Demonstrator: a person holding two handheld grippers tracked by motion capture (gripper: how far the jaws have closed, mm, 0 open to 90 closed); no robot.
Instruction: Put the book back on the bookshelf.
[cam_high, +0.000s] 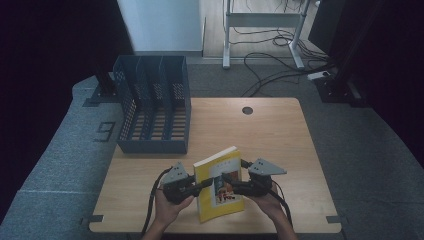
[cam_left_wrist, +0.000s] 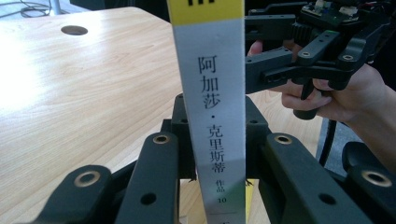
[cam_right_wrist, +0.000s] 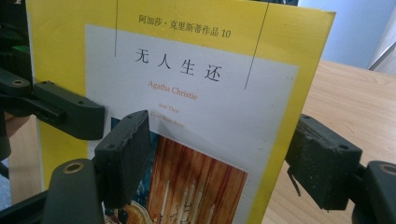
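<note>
1. While the book (cam_high: 218, 185) is standing upright near the front edge of the bench (cam_high: 280, 135), both tools are meeting it from opposite sides.
2. The left tool (cam_high: 201, 184) is pinching the book by its spine; in the left gripper view its two black jaws are pressing against both sides of the grey spine (cam_left_wrist: 219, 121), which is rising straight up between them.
3. The right tool (cam_high: 223, 179) is sitting at the book's front cover with its jaws spread; in the right gripper view one jaw is lying in front of the cover and the other is standing just past the book's free edge, apart from it.
4. The yellow cover (cam_right_wrist: 187, 93) is facing the right tool, and its printed picture is showing at the lower part.
5. Each hand is gripping its tool from below, the left hand (cam_high: 167, 205) and the right hand (cam_high: 265, 202) resting at the bench's near edge.
6. Farther back, a dark file rack (cam_high: 152, 107) with upright dividers is sitting on the bench's far left corner, well apart from the book.
7. A round hole (cam_high: 247, 110) is lying near the bench's far edge.
</note>
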